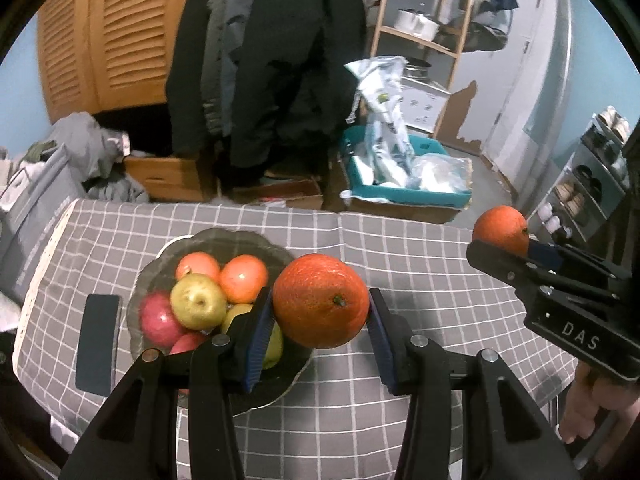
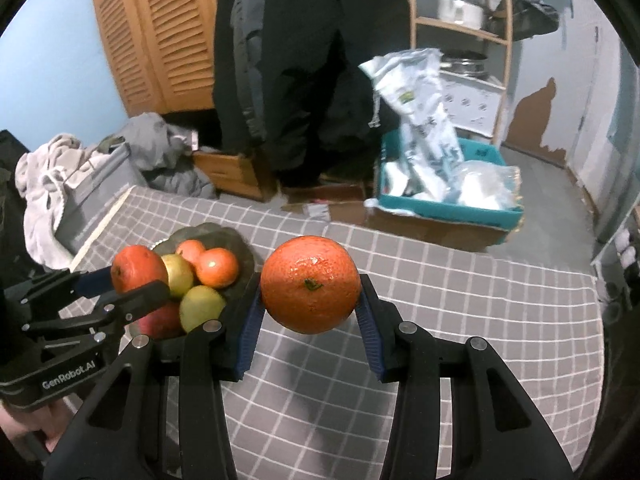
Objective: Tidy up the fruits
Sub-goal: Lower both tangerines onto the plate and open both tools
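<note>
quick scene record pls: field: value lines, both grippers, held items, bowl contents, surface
left gripper: shut on left orange, held above the table
right gripper: shut on right orange, held above the table
bowl: dark, scalloped rim; holds apples and oranges, exact count unclear
dark flat object: beside bowl
tablecloth: grey, white grid

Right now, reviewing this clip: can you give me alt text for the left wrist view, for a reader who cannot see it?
The left gripper holds an orange between its blue pads above a grey checked tablecloth. Just left sits a dark plate piled with apples, a pear and oranges. At right, the right gripper holds a second orange.
</note>
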{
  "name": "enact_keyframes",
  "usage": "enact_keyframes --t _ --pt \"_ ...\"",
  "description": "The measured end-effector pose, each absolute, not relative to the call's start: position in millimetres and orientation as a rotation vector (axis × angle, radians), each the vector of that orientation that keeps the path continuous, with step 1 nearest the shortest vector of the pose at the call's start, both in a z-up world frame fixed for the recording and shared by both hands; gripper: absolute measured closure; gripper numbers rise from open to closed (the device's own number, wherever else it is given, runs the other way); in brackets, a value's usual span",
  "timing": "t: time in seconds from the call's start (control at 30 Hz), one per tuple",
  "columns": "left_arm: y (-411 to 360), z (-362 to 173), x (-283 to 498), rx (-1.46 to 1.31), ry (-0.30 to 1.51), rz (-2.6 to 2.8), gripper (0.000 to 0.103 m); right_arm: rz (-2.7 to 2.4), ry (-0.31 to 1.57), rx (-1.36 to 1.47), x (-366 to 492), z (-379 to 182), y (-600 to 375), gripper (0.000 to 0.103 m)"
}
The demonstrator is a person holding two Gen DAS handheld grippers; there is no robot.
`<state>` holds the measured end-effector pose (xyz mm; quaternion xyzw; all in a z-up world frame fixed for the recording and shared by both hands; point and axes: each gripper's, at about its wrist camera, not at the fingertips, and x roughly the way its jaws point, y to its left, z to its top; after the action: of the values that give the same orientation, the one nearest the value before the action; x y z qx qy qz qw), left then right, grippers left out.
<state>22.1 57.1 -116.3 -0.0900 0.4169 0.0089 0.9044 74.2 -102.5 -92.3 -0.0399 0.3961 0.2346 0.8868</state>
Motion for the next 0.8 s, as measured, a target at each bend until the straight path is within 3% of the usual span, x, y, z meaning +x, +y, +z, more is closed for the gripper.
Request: enact_keyframes --t 0.8 --pt "122 -179 21 -0.240 0.988 0.104 0.056 0.610 1.010 -0.145 116 -162 3 0.060"
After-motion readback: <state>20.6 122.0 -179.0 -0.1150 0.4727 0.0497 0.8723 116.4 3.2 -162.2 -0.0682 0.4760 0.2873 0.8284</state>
